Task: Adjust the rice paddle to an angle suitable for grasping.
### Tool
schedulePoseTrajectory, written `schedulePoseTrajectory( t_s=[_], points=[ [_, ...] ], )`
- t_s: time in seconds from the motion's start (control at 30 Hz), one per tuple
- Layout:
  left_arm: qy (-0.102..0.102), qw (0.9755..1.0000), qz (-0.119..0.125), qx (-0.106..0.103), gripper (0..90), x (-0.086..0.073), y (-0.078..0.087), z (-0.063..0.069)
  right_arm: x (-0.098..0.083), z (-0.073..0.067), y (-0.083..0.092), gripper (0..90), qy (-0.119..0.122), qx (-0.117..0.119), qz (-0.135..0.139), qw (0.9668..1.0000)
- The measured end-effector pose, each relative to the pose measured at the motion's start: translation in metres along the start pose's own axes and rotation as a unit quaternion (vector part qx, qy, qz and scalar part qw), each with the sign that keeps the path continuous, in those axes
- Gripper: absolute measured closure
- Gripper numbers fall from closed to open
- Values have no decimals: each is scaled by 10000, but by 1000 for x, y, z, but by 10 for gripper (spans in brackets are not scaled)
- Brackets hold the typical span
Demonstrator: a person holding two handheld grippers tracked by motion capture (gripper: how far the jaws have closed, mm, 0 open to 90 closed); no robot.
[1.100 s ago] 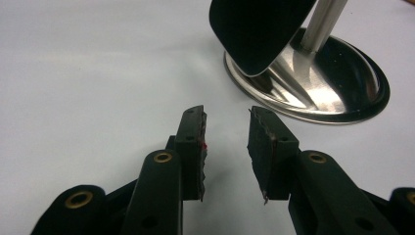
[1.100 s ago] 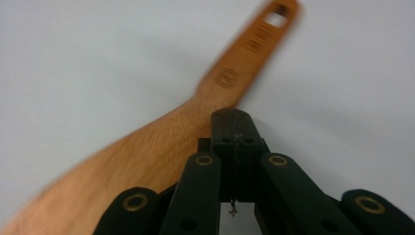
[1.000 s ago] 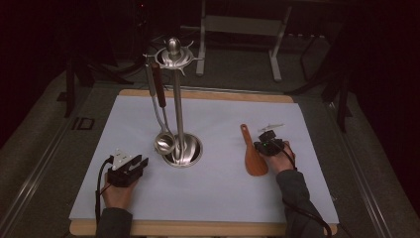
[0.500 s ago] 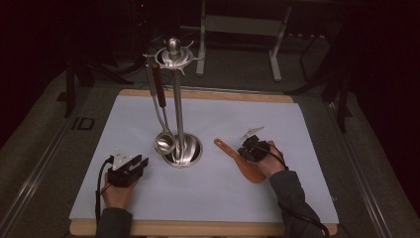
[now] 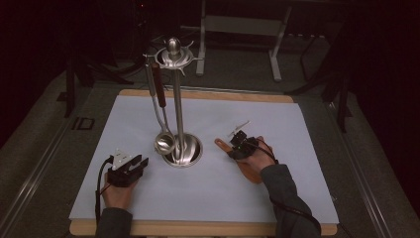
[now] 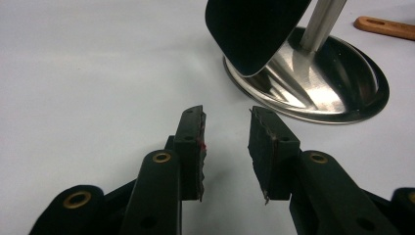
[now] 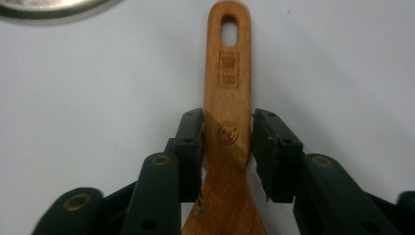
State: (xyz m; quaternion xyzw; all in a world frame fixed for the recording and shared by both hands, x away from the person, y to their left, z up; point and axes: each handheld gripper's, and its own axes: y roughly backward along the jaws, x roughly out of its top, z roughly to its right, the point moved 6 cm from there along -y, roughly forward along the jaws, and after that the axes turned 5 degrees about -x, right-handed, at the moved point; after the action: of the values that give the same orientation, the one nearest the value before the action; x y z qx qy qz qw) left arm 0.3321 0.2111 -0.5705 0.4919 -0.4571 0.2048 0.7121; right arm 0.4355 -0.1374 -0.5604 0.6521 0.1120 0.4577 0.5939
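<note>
Tabletop (image 5: 297, 148) under a pale sheet, seen from the high view: a steel utensil stand (image 5: 179, 124) rises left of centre, with a ladle (image 5: 165, 141) hanging from its top ring, bowl low beside the round base. Right tongs (image 5: 237, 144) lie over a wooden spatula (image 5: 250, 171) that rests flat on the sheet just right of the stand, handle end toward the base. Left tongs (image 5: 132, 166) sit near the front left, well apart from the spatula, pointing toward the stand.

Left gripper view: left tongs (image 6: 226, 142) stand apart with nothing between them; the stand's base (image 6: 318, 83) and the dark back of the ladle bowl (image 6: 252, 29) lie just ahead, the spatula's handle tip (image 6: 386, 27) at far right.

Right gripper view: right tongs (image 7: 227, 149) have just been opening; their jaws straddle the spatula handle (image 7: 229, 73) without clearly pressing it. The handle has a hanging hole and stamped marks.
</note>
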Motion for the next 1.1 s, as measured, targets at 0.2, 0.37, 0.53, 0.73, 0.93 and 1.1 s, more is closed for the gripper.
schedulePoseTrajectory(
  t_s=[0.2,0.37,0.53,0.73,0.93,1.1],
  points=[
    [-16,10000,-2,11,669,0,0,0,-9,3,7,660,7,-6,-261,9997],
    [-20,10000,-7,19,668,0,0,0,-17,5,13,659,106,31,-498,9987],
    [-21,10000,-13,25,665,0,0,0,-21,11,16,651,104,81,-876,9961],
    [-18,10000,-17,20,665,0,-1,0,-23,13,14,629,60,114,-1192,9928],
    [-41,10000,-41,34,665,0,-1,1,-18,13,12,645,100,119,-1492,9887],
    [-40,10000,-37,31,665,0,-1,1,-15,11,11,663,219,23,-1679,9856]
  ],
)
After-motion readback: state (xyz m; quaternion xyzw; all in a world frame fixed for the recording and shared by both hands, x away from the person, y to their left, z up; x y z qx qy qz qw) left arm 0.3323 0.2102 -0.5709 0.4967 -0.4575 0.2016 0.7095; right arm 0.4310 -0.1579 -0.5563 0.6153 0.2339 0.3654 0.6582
